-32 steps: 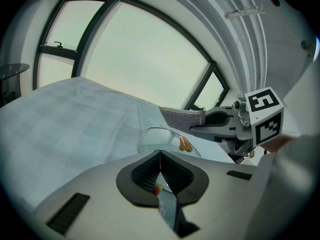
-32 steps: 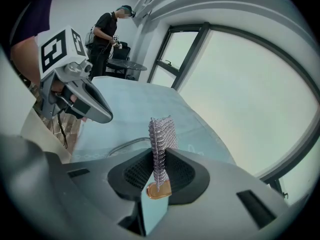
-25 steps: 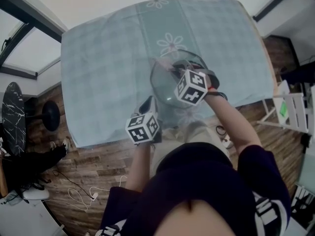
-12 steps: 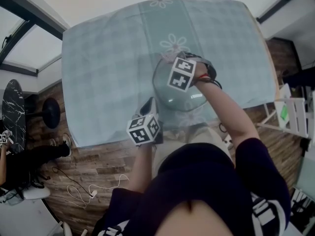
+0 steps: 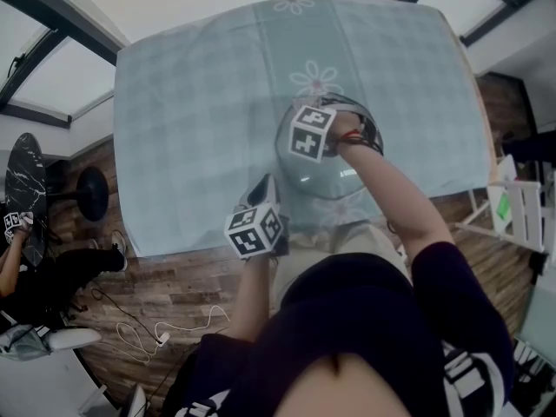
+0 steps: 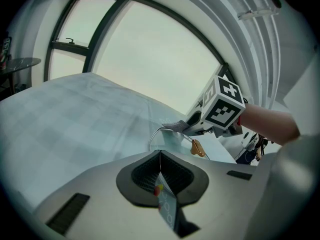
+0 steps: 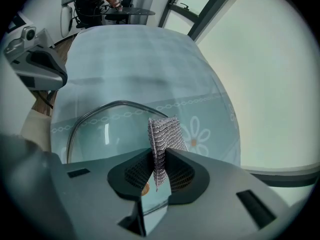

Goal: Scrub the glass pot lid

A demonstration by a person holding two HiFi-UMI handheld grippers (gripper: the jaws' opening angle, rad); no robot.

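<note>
floral tablecloth (image 5: 200, 102), wooden floor (image 5: 174, 289), dark round table (image 5: 22, 176)

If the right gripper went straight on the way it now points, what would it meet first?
Most likely the glass pot lid: the right gripper points steeply down at it, and the grey cloth pinched in its jaws would touch the glass first. I cannot tell how much gap remains.

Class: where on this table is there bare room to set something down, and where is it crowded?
Free: the tablecloth left of the glass lid and the far strip beyond it. Crowded: the near edge: lid, left gripper beside it, right gripper over it.
</note>
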